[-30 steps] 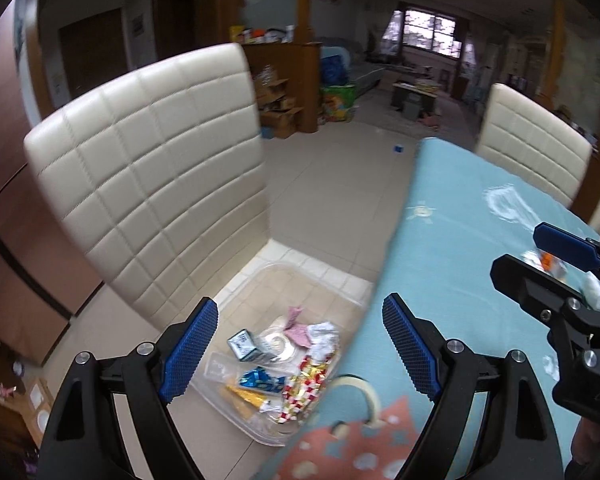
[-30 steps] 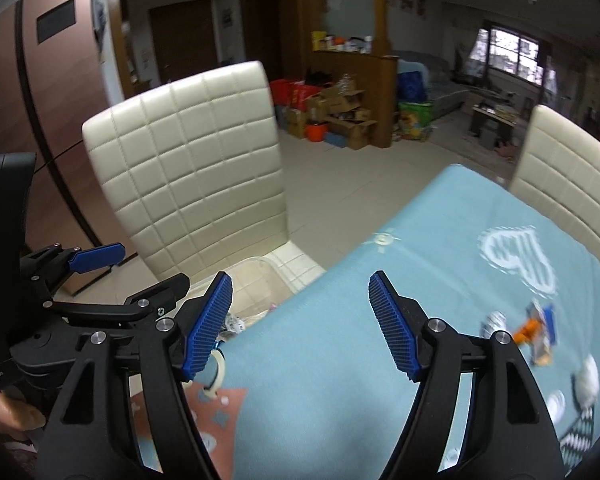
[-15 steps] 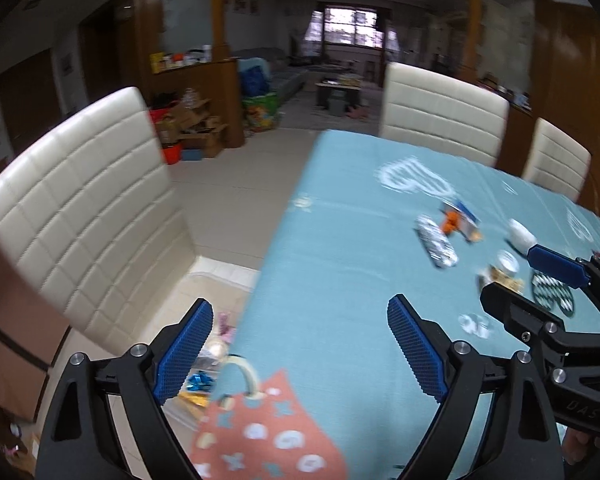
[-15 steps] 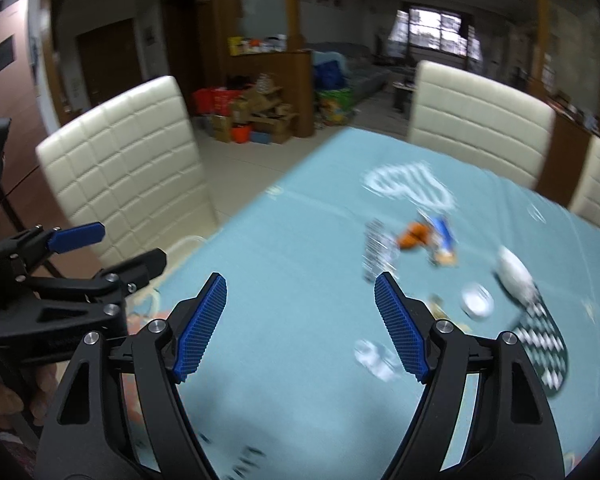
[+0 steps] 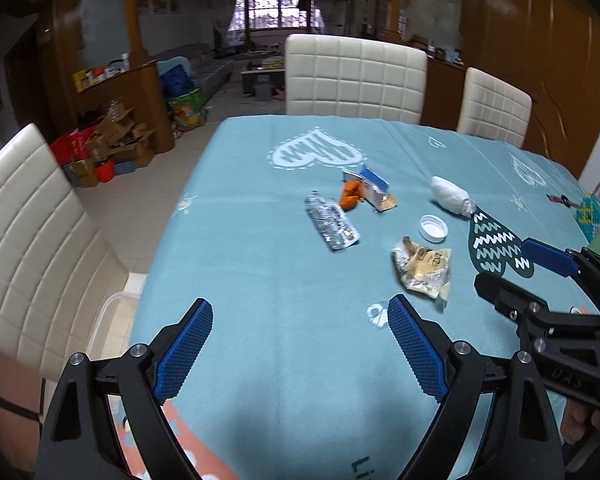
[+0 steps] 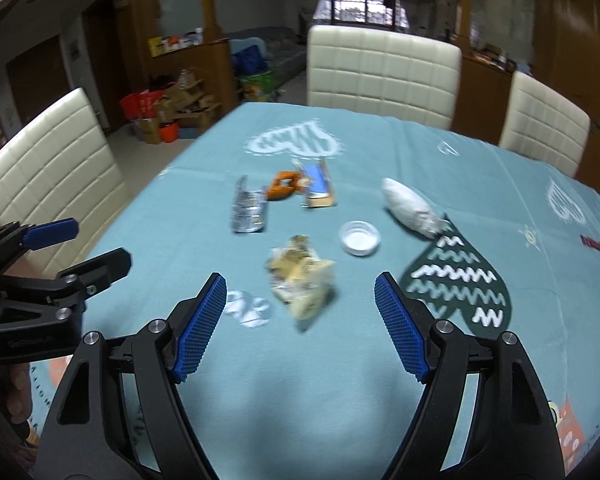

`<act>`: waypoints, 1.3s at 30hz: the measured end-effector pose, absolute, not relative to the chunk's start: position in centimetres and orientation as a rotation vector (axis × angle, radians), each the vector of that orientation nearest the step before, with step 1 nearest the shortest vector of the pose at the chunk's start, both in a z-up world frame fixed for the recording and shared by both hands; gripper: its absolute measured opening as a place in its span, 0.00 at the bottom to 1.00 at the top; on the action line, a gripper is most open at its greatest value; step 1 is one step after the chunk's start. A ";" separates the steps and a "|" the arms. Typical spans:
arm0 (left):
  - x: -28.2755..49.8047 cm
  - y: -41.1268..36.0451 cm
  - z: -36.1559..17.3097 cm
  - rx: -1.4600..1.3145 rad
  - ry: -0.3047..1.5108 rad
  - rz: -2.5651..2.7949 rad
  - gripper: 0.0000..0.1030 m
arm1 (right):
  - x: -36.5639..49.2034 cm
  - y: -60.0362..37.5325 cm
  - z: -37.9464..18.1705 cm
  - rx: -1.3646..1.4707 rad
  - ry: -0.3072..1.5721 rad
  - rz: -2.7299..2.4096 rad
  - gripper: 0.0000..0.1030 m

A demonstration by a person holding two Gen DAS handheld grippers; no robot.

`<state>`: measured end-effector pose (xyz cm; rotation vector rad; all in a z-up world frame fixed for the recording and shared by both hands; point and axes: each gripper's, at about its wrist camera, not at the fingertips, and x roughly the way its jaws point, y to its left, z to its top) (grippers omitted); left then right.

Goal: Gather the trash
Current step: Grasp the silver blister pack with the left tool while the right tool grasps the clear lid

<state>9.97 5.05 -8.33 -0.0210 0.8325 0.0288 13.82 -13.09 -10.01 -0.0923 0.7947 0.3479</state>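
My two feeds are dim and cool. The main light I see comes from the far window (image 5: 279, 12), which is blown out to pale glare. Soft shadows lie on the blue tablecloth (image 5: 260, 280) close to both cameras. Fisheye bending curves the cream chairs (image 5: 32, 248) and the wooden walls, and the corners fall to black. My right view is smeared by motion: the crumpled wrapper (image 6: 300, 284) and the foil packet (image 6: 249, 211) look streaked, while the left view is sharper.

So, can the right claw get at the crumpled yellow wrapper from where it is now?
Probably yes: the right claw is open and empty, the crumpled yellow wrapper lies just ahead of it, and nothing stands between them.
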 end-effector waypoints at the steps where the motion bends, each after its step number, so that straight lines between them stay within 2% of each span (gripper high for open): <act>1: 10.4 4.9 -8.4 -0.016 0.835 0.024 0.85 | 14.2 -13.4 -10.2 -0.087 0.797 0.338 0.75; 11: 17.6 3.7 -10.8 0.008 0.882 0.010 0.85 | 20.8 -14.5 -12.5 -0.089 0.834 0.309 0.70; 20: 24.1 3.6 -14.6 0.003 0.951 0.028 0.85 | 27.0 -14.2 -16.7 -0.083 0.916 0.311 0.68; 25: 25.8 3.3 -16.9 0.004 0.991 0.019 0.85 | 27.8 -14.2 -18.5 -0.090 0.937 0.310 0.56; 27: 25.8 3.0 -17.4 0.018 0.984 0.022 0.85 | 27.5 -13.8 -18.5 -0.115 0.921 0.319 0.42; 28: 25.7 2.9 -17.4 0.024 0.971 0.022 0.84 | 27.5 -13.5 -18.5 -0.125 0.918 0.325 0.41; 29: 25.7 2.8 -17.4 0.027 0.967 0.016 0.83 | 27.4 -13.4 -18.4 -0.125 0.919 0.327 0.41; 31: 25.4 2.8 -17.1 0.028 0.950 -0.003 0.65 | 27.4 -13.4 -18.4 -0.114 0.921 0.329 0.41; 32: 25.1 2.7 -16.9 0.035 0.944 -0.013 0.47 | 27.3 -13.4 -18.2 -0.108 0.923 0.331 0.41; 33: 25.1 2.8 -16.8 0.039 0.947 -0.017 0.39 | 27.2 -13.5 -18.1 -0.104 0.922 0.332 0.41; 36: 24.6 3.0 -16.3 0.044 0.947 -0.024 0.33 | 26.6 -13.5 -17.2 -0.106 0.907 0.332 0.41; 39: 23.5 3.4 -15.2 0.048 0.925 -0.016 0.33 | 25.8 -13.4 -16.1 -0.108 0.894 0.337 0.41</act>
